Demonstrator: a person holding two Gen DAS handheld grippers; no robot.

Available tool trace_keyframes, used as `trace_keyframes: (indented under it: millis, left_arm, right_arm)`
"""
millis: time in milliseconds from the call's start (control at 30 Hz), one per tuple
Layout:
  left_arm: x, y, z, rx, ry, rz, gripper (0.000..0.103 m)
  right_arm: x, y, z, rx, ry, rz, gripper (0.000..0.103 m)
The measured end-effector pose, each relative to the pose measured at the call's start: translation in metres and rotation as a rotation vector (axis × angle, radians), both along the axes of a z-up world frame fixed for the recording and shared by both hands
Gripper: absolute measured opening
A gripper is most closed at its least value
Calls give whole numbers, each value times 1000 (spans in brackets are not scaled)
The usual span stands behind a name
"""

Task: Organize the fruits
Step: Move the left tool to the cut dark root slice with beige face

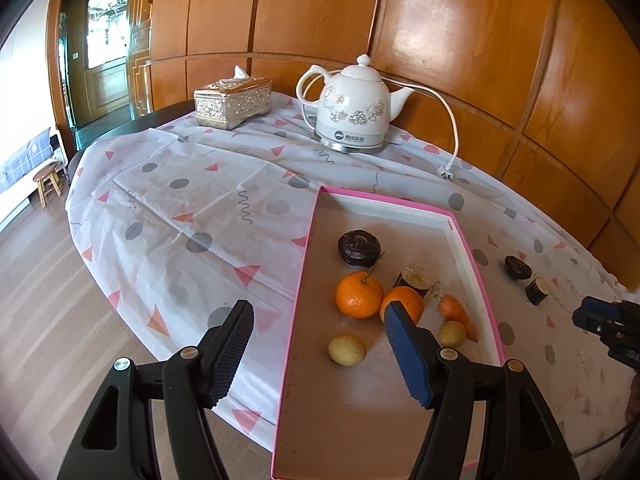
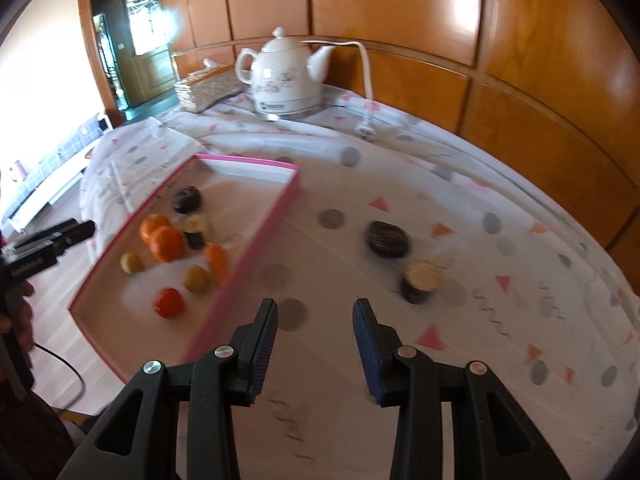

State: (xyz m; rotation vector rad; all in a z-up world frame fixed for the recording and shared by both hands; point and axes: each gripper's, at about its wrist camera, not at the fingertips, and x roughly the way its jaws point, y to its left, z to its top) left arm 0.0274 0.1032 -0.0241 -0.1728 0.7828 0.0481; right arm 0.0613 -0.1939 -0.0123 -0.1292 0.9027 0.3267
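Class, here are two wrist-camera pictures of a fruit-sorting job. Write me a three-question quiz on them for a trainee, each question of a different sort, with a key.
1. True or false: the right gripper is shut on a fruit.
2. Multiple choice: how many oranges lie in the pink-rimmed tray? A one, B two, C four.
3. Fill in: two dark pieces lie on the tablecloth outside the tray, a dark round fruit and a ____-topped cut piece.

Key:
1. False; both it and the left gripper are open and hold nothing.
2. B.
3. Pale.
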Motion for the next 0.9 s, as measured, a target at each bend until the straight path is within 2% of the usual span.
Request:
trace_keyframes:
  millis: [267,600,900]
  left_arm:
    - [0,-11,3,23,-6,-30,68]
    - [4,-34,9,52,-10,-94,68]
    - [15,-74,17,73,-10,-217,68]
  right_arm:
    - [-6,-54,-1,-83,-3,-84,39]
    - [-14,-127,1,-138,-3,-235,39]
    - [-17,-198,-18,-190,44,-420,39]
